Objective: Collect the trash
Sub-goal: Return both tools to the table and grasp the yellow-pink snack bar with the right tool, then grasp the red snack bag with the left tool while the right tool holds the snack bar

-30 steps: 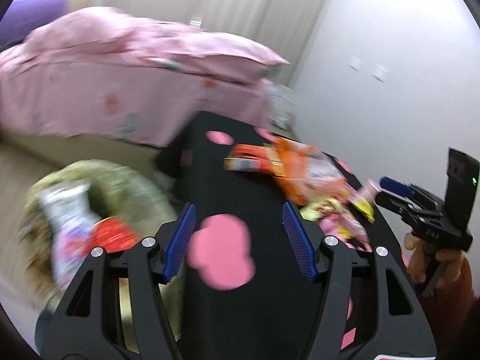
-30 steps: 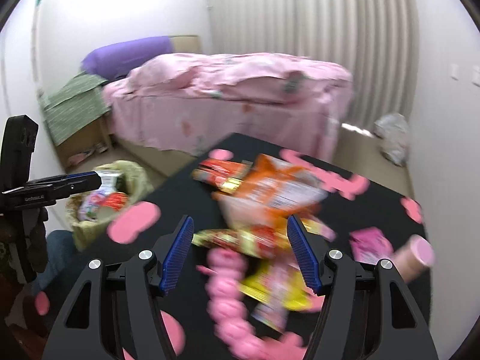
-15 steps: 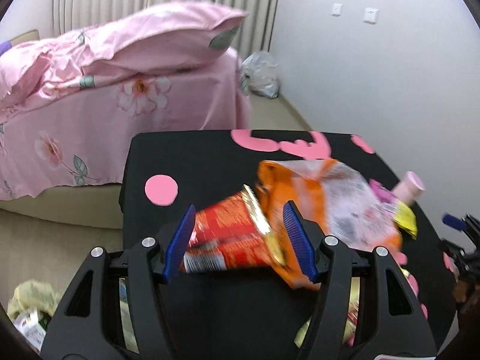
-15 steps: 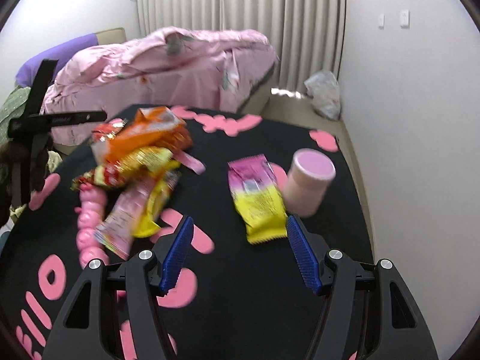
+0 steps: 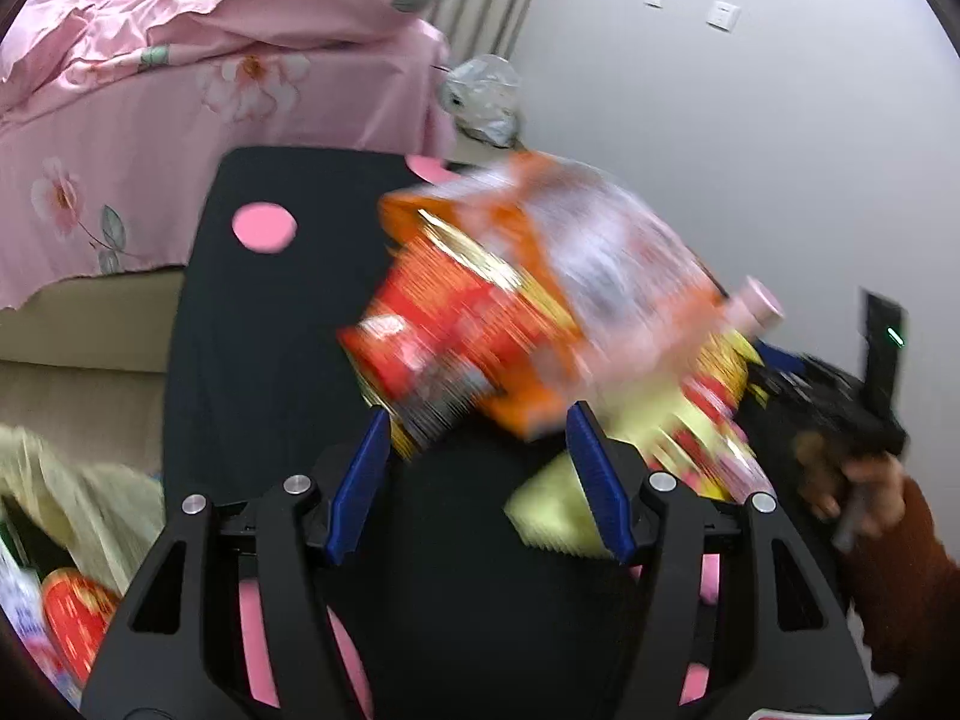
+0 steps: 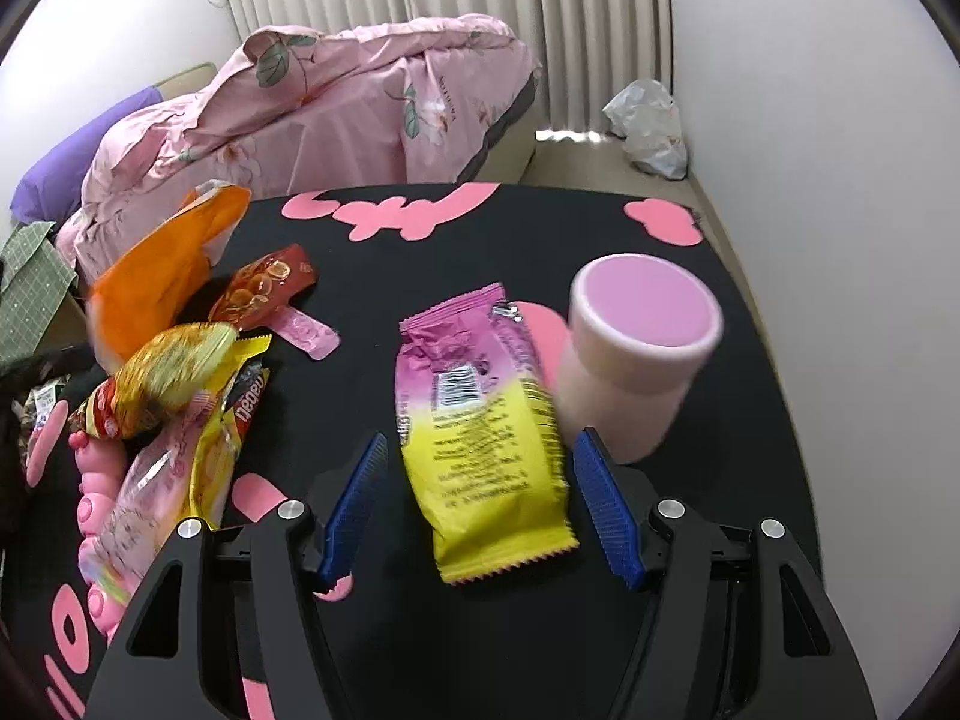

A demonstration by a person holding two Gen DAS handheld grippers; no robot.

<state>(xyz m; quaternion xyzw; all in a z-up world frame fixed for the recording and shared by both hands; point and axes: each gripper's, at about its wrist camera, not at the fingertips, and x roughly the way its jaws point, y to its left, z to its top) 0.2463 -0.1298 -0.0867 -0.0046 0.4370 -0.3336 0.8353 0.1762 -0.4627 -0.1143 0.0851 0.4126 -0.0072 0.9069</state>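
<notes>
Snack wrappers lie on a black table with pink shapes. My left gripper is open, its jaws on either side of a blurred red wrapper next to an orange bag. My right gripper is open around the near end of a pink-and-yellow wrapper lying flat. A pink lidded cup stands just right of it. More wrappers, among them an orange bag and a yellow pack, are piled at the left. The right gripper also shows in the left wrist view.
A trash bag with wrappers inside sits on the floor left of the table. A bed with pink bedding stands behind the table. A white plastic bag lies on the floor by the wall and curtains.
My left gripper swung from the trash bag to the table and closed in on the red wrapper. My right gripper moved right and forward onto the pink-and-yellow wrapper.
</notes>
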